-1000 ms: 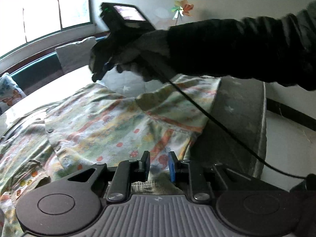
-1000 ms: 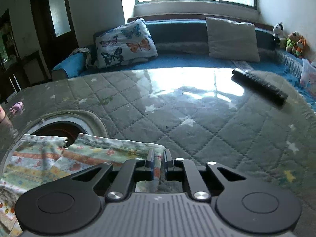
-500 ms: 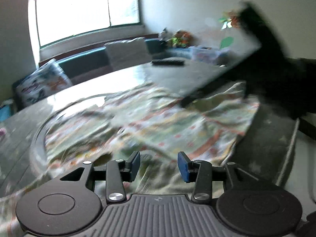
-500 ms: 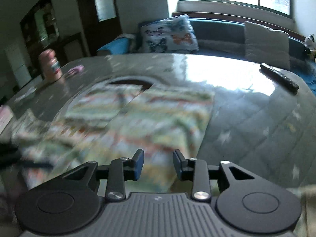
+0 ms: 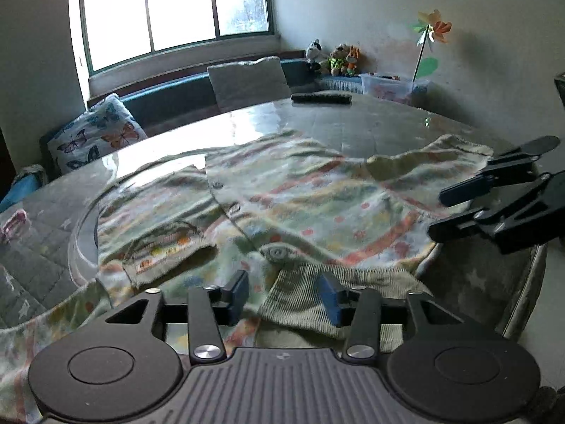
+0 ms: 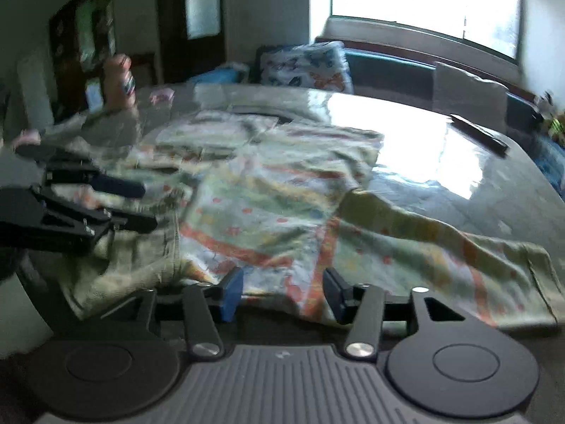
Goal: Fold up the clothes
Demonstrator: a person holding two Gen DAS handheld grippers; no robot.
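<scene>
Two open hand-held grippers above a patterned shirt spread on our worktop.

From the left wrist we see our left hand-held gripper [image 5: 286,291] with jaws wide apart, empty, over the shirt [image 5: 300,198] near its ribbed hem; the right hand-held gripper [image 5: 436,213] shows at the right edge. From the blurred right wrist view, our right hand-held gripper [image 6: 282,291] gapes empty over the shirt [image 6: 268,205] lying flat on the worktop [image 6: 441,176].
</scene>
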